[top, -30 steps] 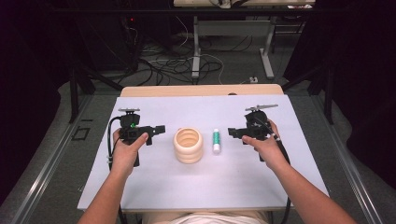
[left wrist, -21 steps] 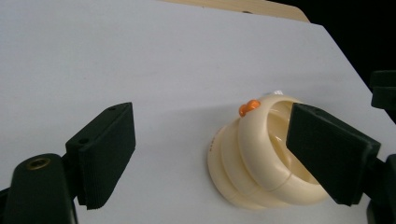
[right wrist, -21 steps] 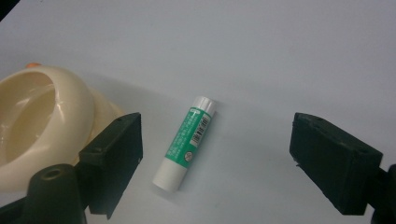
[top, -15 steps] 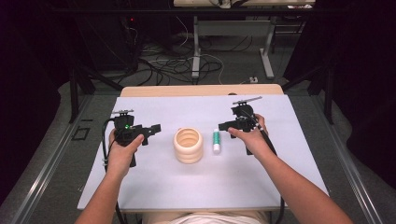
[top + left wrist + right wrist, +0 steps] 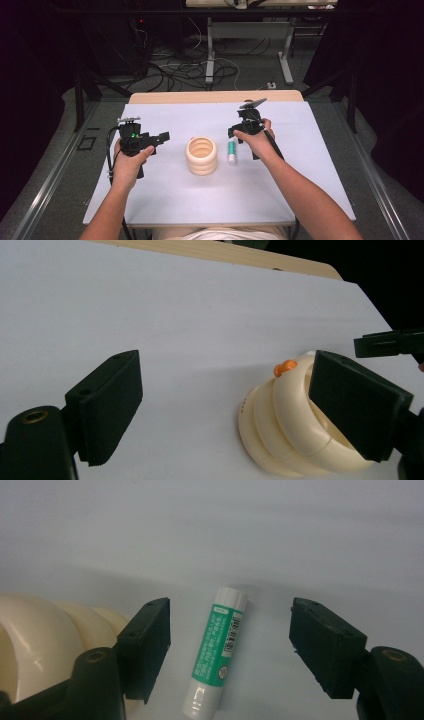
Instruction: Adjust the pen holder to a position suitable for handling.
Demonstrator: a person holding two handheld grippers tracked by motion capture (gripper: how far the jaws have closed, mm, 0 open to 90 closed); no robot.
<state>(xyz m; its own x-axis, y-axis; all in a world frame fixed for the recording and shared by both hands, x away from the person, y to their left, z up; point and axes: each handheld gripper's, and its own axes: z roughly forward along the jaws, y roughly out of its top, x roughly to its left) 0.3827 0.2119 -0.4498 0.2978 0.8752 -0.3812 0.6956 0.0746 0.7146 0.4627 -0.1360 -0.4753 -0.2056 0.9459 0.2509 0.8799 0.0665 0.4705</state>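
Note:
A cream ribbed ring-shaped holder point(image 5: 202, 155) point(image 5: 295, 432) point(image 5: 45, 640) stands upright mid-table, with a small orange thing point(image 5: 284, 368) at its far rim. Just to its right lies a green-and-white tube point(image 5: 232, 150) point(image 5: 217, 655) flat on the white table top point(image 5: 210, 190). My right gripper point(image 5: 234, 133) point(image 5: 230, 645) hangs open over the tube, one jaw on each side of it, not touching. My left gripper point(image 5: 161, 140) point(image 5: 220, 410) is open left of the holder, its jaws pointing toward it with bare table between them.
The table's wooden far edge point(image 5: 215, 96) shows beyond the white top. Past it, cables point(image 5: 170, 70) and metal table legs point(image 5: 210, 50) cover the floor. A rail point(image 5: 50, 175) runs along the left side. The right gripper's jaw tip point(image 5: 387, 343) shows in the left gripper view.
My right gripper has moved left and nearer, from the right of the table to over the tube. My left gripper has shifted slightly left and toward me. Holder and tube have not moved.

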